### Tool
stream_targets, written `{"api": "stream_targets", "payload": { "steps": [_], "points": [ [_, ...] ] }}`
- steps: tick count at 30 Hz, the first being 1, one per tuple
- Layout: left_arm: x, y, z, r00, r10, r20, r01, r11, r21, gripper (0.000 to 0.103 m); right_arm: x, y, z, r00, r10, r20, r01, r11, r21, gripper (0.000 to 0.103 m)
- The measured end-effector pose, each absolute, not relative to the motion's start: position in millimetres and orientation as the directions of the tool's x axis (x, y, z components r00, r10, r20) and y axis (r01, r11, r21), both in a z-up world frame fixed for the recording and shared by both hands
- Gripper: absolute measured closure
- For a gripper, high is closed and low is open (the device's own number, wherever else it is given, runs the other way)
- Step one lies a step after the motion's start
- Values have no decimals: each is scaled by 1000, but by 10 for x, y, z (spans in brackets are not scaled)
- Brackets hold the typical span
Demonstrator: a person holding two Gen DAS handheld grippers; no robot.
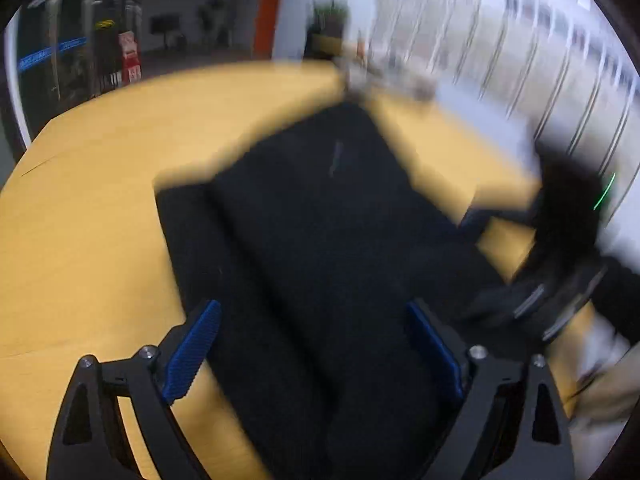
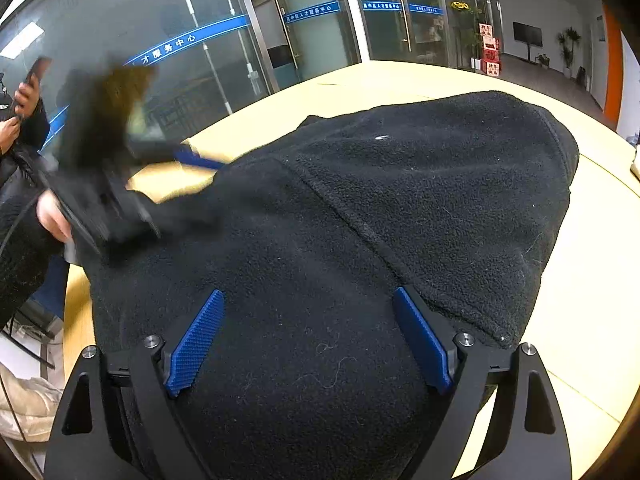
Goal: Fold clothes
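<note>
A black fleece garment lies partly folded on the yellow table. My left gripper hovers open over its near part, blue pads spread wide with only cloth below them. This view is motion-blurred. My right gripper shows as a dark smear at the garment's right edge. In the right wrist view the fleece bulges in a mound with a seam across it. My right gripper stands open above it, gripping nothing. The blurred left gripper is at the garment's left edge, with a hand behind it.
Bare table top surrounds the garment on the right and far sides. Glass doors with blue lettering stand beyond the table. A person holding a phone stands at far left. Pale cloth lies below the table edge.
</note>
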State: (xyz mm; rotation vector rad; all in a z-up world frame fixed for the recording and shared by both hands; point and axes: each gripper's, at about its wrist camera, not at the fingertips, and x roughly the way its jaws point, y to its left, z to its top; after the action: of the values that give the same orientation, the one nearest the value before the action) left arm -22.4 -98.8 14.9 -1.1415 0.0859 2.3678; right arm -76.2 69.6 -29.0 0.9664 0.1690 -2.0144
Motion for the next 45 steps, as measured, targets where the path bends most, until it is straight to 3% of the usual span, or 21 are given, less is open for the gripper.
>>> {"api": "stream_targets", "payload": {
  "steps": [3, 6, 11, 15, 20, 25, 37, 38, 39, 41, 42, 45],
  "points": [
    [-278, -1084, 48, -531, 455, -715, -431, -871, -234, 0, -788, 724, -236, -322, -651, -688, 755, -614, 228, 11],
    [-289, -1059, 89, -538, 439, -719, -415, -881, -227, 1, -814, 752, -182, -324, -650, -687, 753, -617, 228, 1],
    [-194, -966, 318, -566, 415, -713, -382, -898, -219, 3, -877, 845, -82, -329, -649, -686, 743, -626, 236, 0],
    [28, -1099, 527, -556, 486, -674, -357, -872, -335, 3, -1145, 1266, -72, -334, -620, -710, 669, -686, 285, 0],
    [28, -1273, 181, -457, 509, -729, -200, -858, -473, 3, -1590, 1534, -492, -190, -603, -775, 528, -728, 437, 0],
    [-47, -1348, -243, -354, 630, -691, -77, -756, -650, 0, -1733, 1455, -675, -83, -701, -709, 480, -652, 588, 0],
    [-245, -1108, -532, -239, 754, -611, -50, -638, -768, 2, -1862, 1150, -776, -108, -662, -741, 495, -683, 538, 1],
    [-239, -1093, -527, -246, 757, -605, -48, -633, -773, 6, -1829, 1141, -772, -125, -654, -746, 501, -691, 521, 11],
    [-230, -1078, -520, -254, 761, -598, -47, -627, -778, 14, -1792, 1141, -756, -146, -645, -750, 509, -699, 502, 15],
    [-213, -1050, -507, -269, 767, -582, -44, -614, -788, 28, -1698, 1173, -659, -197, -637, -745, 533, -707, 464, 42],
    [-196, -1044, -466, -287, 765, -577, -51, -613, -788, 35, -1647, 1180, -589, -222, -632, -743, 547, -711, 441, 48],
    [-171, -1018, -339, -333, 757, -563, -72, -615, -785, 40, -1502, 1122, -404, -303, -596, -743, 592, -729, 343, 59]
  ]
}}
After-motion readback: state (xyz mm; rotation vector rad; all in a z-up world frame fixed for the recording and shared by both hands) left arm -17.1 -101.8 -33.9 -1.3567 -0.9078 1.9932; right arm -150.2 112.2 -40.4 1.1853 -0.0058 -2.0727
